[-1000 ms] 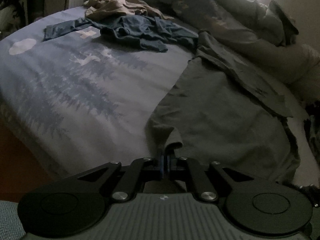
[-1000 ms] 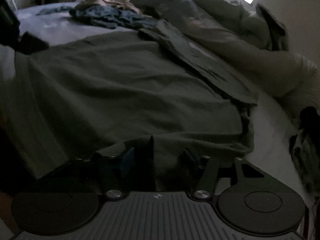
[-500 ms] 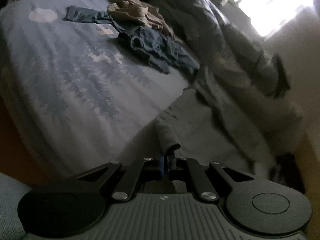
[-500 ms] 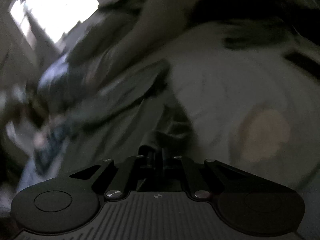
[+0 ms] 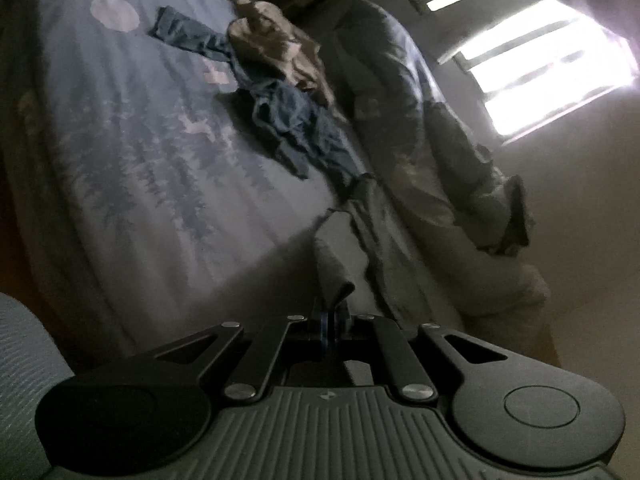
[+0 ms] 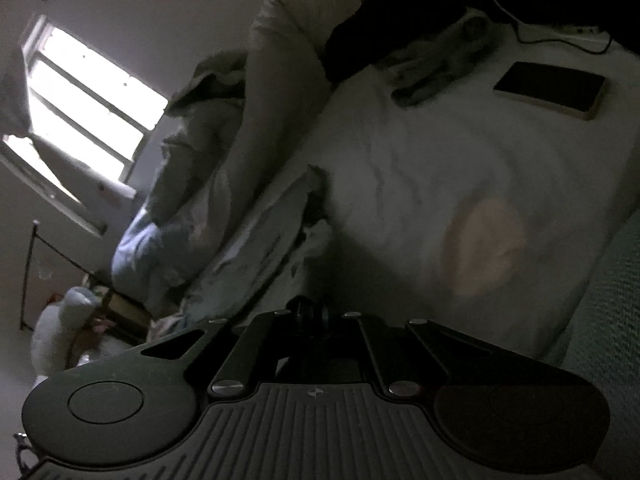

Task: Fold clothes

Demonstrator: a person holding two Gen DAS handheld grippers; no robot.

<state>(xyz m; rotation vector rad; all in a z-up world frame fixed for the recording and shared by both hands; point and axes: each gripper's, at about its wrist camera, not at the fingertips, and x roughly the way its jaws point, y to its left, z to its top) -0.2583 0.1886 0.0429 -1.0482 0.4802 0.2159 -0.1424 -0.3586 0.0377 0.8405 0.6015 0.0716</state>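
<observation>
With its jaws pinching the grey garment edge just ahead, the left hand-held gripper lifts it off the bed, likely to fold; the right hand-held gripper is pressed together on dark cloth.

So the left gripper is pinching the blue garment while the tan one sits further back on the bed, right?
Not quite. In the left wrist view the left gripper is shut on the grey garment. The blue garment lies loose further up the bed, beside the tan garment.
</observation>
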